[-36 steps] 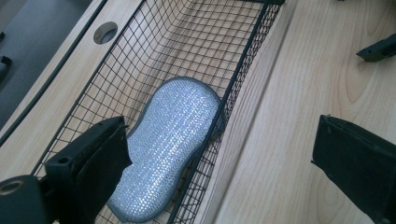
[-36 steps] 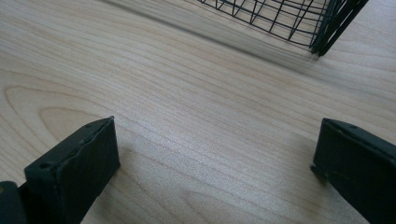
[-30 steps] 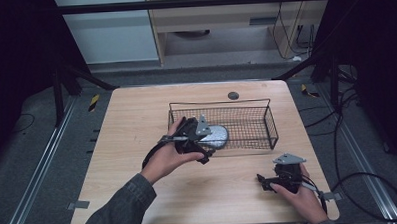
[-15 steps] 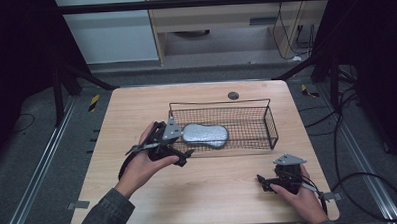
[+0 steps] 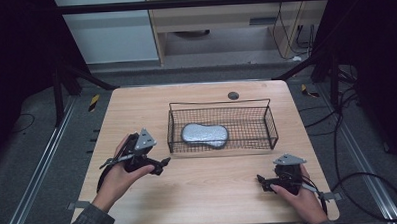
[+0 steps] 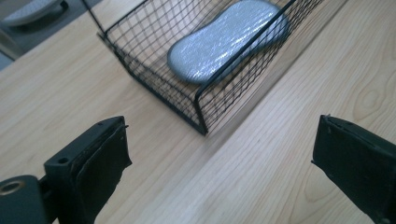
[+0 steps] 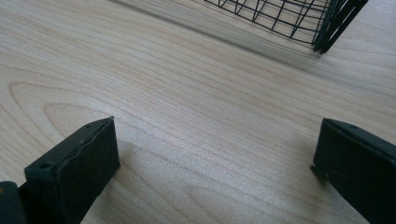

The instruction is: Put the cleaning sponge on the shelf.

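Observation:
A silvery grey peanut-shaped object lies flat in the left half of a black wire basket at the table's middle. In the left gripper view that object shows through the basket's mesh. My left gripper is held low over the wood just left of the basket's front left corner, open and empty. Near the table's front right my right gripper rests, its jaws spread wide over bare wood, with nothing between them. The basket's corner shows ahead of it.
A small dark round disc is set in the wooden tabletop behind the basket. Cables trail over the floor at the right. A metal rail runs along the left, dark frame posts stand at both sides.
My left gripper let go of the silvery object in the basket, then drew back left and toward the front, out of the basket. The right gripper has stayed put.

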### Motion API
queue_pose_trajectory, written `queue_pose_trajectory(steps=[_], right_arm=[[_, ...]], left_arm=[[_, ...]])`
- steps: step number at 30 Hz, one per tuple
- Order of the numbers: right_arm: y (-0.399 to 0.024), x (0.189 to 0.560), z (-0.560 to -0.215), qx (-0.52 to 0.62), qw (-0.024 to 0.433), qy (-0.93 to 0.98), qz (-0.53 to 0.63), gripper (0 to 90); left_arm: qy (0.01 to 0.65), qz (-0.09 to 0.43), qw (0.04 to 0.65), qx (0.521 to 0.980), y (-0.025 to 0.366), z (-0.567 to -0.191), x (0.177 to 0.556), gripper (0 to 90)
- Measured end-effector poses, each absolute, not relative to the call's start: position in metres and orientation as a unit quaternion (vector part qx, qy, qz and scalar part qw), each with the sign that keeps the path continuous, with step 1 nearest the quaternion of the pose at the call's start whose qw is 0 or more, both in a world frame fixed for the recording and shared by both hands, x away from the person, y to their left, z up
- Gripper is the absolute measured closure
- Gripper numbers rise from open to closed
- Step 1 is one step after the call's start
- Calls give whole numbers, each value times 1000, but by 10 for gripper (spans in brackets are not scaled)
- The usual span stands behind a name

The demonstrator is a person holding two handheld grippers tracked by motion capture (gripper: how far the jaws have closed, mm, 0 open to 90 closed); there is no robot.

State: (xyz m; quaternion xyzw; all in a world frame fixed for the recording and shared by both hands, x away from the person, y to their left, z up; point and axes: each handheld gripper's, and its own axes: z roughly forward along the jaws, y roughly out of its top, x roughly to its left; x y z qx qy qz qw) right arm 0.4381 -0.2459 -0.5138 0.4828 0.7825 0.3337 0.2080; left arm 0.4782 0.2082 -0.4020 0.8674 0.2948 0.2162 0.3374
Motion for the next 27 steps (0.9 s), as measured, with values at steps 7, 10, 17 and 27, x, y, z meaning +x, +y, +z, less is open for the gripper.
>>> queue_pose_trajectory(steps=[7,10,17,27], right_arm=[[-246,438,-514,483,208,783,334,3],[-246,438,-514,483,208,782,334,3],[-246,438,-514,483,208,783,334,3],[-246,438,-514,483,208,782,334,3]], left_arm=[[317,212,329,864,228,-414,482,29],[326,211,321,864,236,-421,485,29],[348,204,307,862,253,-437,496,29],[385,194,286,856,274,-462,506,32]])
